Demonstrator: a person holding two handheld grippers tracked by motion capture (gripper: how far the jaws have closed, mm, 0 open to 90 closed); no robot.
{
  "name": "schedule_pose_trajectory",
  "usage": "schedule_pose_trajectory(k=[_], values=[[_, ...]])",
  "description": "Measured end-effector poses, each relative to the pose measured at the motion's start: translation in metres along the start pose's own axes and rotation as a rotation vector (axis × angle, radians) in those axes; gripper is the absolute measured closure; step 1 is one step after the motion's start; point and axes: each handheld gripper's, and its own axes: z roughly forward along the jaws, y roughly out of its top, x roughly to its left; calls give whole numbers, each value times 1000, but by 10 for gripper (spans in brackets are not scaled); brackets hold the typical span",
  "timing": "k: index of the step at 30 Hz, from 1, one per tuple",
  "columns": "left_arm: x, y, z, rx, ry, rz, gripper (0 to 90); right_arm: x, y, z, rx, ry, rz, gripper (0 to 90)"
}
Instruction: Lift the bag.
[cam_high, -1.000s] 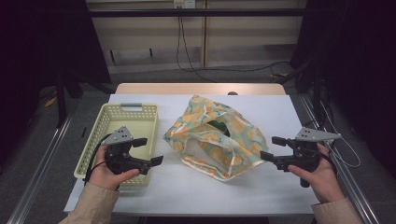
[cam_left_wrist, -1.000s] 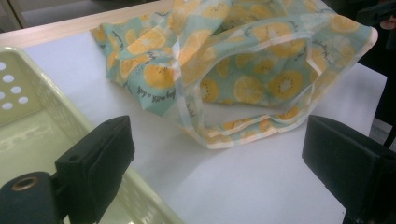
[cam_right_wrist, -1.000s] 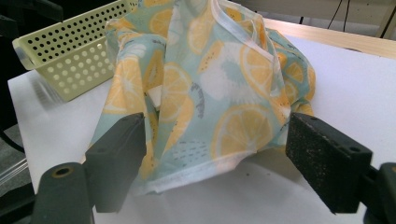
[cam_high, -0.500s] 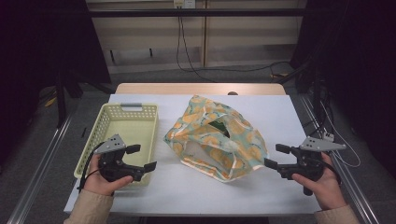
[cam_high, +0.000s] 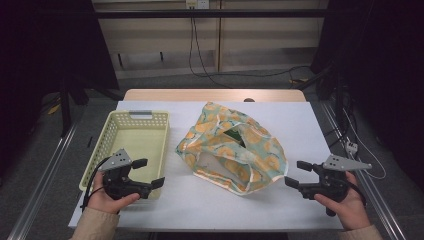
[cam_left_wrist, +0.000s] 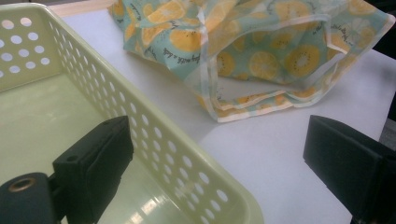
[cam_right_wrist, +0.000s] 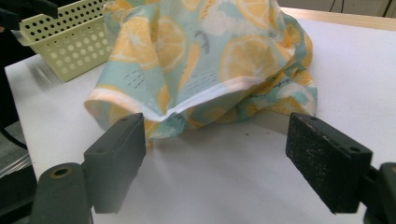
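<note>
From the high view I see the fruit-print bag (cam_high: 232, 150) slumped in the middle of the white table (cam_high: 310, 120), its mouth gaping toward me and something dark green just showing inside. The pale yellow basket (cam_high: 131, 145) sits to its left, close beside it but not touching. My left gripper (cam_high: 147, 173) hangs over the near right corner of the basket, jaws spread with nothing between them, pointing toward the bag. My right gripper (cam_high: 298, 174) sits at the near right of the table, jaws likewise apart and empty, aimed at the bag's right edge and just short of it. Through the left gripper view, the two black jaws of the left gripper (cam_left_wrist: 219, 158) stand wide, one over the basket (cam_left_wrist: 154, 140) floor and the other over bare table (cam_left_wrist: 261, 158), so the perforated basket wall runs between them. The bag (cam_left_wrist: 252, 51) lies beyond, its white-trimmed opening facing this camera, and I can look into the hollow of it. Through the right gripper view, the right gripper (cam_right_wrist: 224, 158) has both pads well apart above the table (cam_right_wrist: 210, 182), gripping nothing. The bag (cam_right_wrist: 201, 60) rises just ahead of them, its white hem drooping near the left pad; I cannot tell whether cloth and pad touch. The basket (cam_right_wrist: 70, 37) shows at the upper left behind the bag.
</note>
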Motion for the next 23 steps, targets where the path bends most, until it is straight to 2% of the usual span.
schedule_pose_trajectory(k=[9, 17, 23], values=[[1, -10, -1, 8, 1, 13, 80, 1, -14, 3, 17, -1, 2, 206], [2, -16, -3, 7, 11, 15, 80, 1, -20, 4, 23, 2, 0, 205], [1, -19, -2, 7, 12, 33, 79, 0, -23, 4, 28, -5, 3, 204]])
